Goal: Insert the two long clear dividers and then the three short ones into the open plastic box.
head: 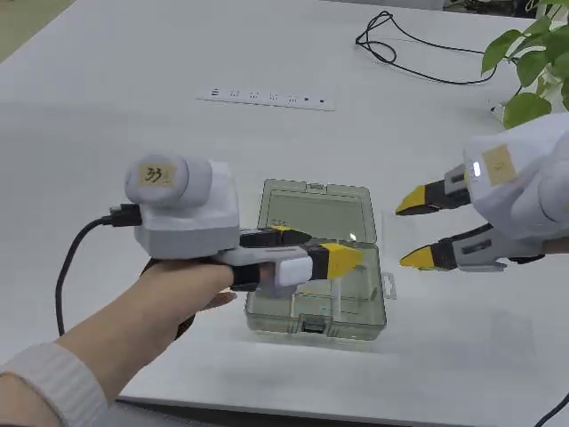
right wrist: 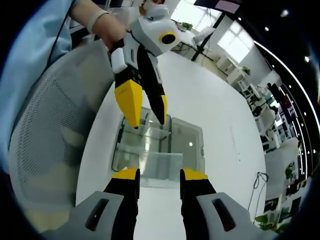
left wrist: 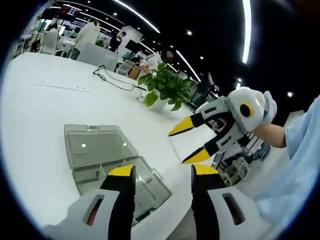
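Apparently a clear divider (right wrist: pixel 160 166) sits pinched across the jaws of the right gripper (right wrist: pixel 160 175), low centre in the right gripper view. Open plastic box (head: pixel 356 322) lies centre frame in the head view, lid folded back. Left gripper (head: pixel 324 247) hangs over it, jaws parted, empty. Risk: the divider snags that gripper or tilts out of its groove. Box slots too faint; dividers already seated, cannot tell
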{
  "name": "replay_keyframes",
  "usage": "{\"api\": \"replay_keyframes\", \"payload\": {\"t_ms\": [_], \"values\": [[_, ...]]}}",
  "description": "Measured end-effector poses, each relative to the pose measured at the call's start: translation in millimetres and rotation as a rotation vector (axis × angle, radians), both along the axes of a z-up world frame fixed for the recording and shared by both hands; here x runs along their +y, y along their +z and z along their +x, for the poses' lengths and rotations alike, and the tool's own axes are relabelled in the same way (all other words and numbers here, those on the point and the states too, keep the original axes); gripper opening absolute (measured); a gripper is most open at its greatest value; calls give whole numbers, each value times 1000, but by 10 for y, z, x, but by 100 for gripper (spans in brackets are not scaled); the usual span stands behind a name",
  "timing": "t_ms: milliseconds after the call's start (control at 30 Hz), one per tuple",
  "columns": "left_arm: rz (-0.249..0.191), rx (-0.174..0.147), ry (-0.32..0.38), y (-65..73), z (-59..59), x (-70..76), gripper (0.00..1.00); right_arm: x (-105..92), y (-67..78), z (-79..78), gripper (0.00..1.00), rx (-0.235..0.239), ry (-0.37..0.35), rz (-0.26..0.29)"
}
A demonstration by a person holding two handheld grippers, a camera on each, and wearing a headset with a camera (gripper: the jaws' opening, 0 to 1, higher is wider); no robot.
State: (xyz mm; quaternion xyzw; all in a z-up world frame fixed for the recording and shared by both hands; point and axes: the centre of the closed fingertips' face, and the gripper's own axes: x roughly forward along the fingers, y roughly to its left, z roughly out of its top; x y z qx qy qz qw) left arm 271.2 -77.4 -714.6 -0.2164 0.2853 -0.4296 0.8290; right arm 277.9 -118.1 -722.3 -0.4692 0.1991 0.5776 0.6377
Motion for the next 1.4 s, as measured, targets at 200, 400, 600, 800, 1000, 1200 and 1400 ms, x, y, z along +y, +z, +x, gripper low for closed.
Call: {"api": "replay_keyframes", "payload": {"t_ms": [200, 400, 600, 800, 1000, 1200, 1400], "values": [[-70, 43, 6, 74, 29, -100, 28, 188, 81, -98, 33, -35, 60, -2], [-89, 86, 11, 49, -6, -130, 22, 295, 110, -166, 33, -43, 89, 2], [-104, 101, 11, 35, -51, -139, 11, 362, 123, -213, 33, -60, 115, 2], [-118, 113, 6, 36, -100, -149, 1, 403, 116, -240, 33, -70, 133, -4], [-147, 148, 9, 28, -119, -136, 0, 410, 113, -248, 33, -77, 143, -7], [-168, 175, 14, 35, -126, -124, 0, 420, 121, -255, 33, -91, 153, -9], [-204, 207, 34, 39, -110, -104, 0, 431, 129, -245, 33, -129, 178, -12]]}}
